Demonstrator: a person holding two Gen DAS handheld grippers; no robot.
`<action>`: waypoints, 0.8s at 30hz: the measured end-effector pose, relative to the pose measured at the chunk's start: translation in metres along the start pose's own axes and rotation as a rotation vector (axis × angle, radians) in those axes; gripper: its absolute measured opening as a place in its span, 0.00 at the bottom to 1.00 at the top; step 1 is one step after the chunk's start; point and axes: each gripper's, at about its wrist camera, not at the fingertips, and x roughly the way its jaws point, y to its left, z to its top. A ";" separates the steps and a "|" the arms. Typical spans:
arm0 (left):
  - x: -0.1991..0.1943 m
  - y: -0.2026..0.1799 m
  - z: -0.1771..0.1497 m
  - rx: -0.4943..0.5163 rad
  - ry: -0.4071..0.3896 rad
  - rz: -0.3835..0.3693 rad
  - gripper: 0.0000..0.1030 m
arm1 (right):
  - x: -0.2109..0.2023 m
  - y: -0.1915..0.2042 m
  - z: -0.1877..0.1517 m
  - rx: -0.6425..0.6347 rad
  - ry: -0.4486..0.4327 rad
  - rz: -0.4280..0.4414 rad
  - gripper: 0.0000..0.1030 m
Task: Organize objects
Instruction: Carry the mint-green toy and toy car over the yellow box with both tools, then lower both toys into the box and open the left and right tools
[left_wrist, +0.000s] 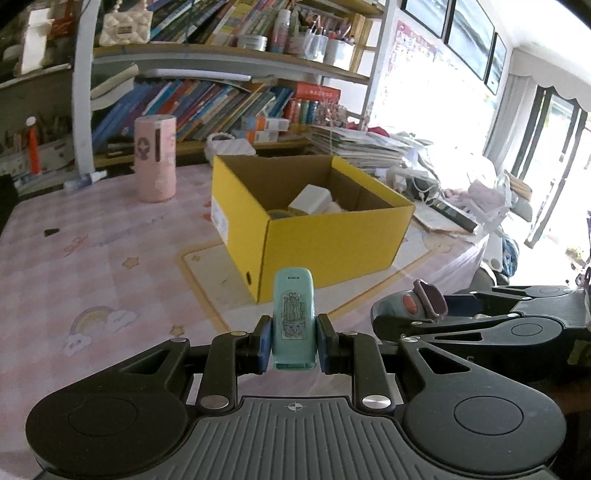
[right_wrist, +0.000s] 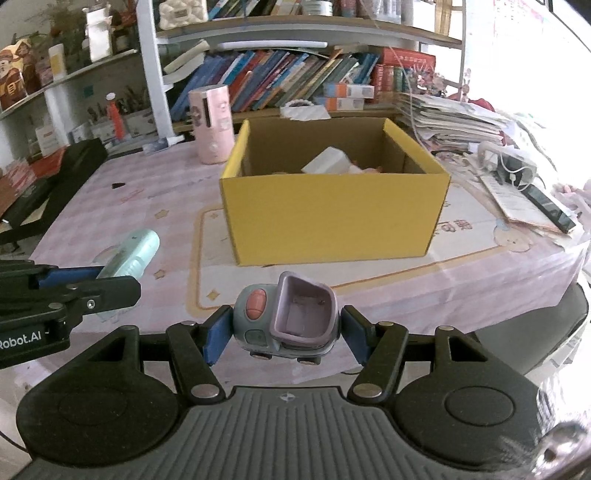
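My left gripper (left_wrist: 293, 343) is shut on a mint-green case with a cactus sticker (left_wrist: 293, 317), held upright above the table in front of the yellow cardboard box (left_wrist: 332, 240). The case also shows in the right wrist view (right_wrist: 129, 258). My right gripper (right_wrist: 286, 332) is shut on a grey and purple toy truck (right_wrist: 288, 321), held above the table's near edge, in front of the box (right_wrist: 332, 218). The truck also shows in the left wrist view (left_wrist: 406, 304). The open box holds a white block (right_wrist: 327, 160) and other small items.
A pink cylinder (left_wrist: 155, 158) stands behind the box on the pink chequered tablecloth (left_wrist: 92, 258). Bookshelves (left_wrist: 221, 103) fill the back. Stacked papers and cables (right_wrist: 498, 147) lie at the right. A black case (right_wrist: 55, 177) sits at the left edge.
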 end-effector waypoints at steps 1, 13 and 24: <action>0.003 -0.002 0.002 0.003 -0.001 -0.002 0.22 | 0.001 -0.003 0.002 0.000 0.000 -0.002 0.59; 0.043 -0.022 0.037 0.031 -0.028 -0.023 0.22 | 0.023 -0.044 0.031 -0.003 -0.008 -0.021 0.59; 0.069 -0.035 0.086 0.064 -0.160 0.018 0.22 | 0.028 -0.077 0.083 -0.048 -0.149 -0.027 0.59</action>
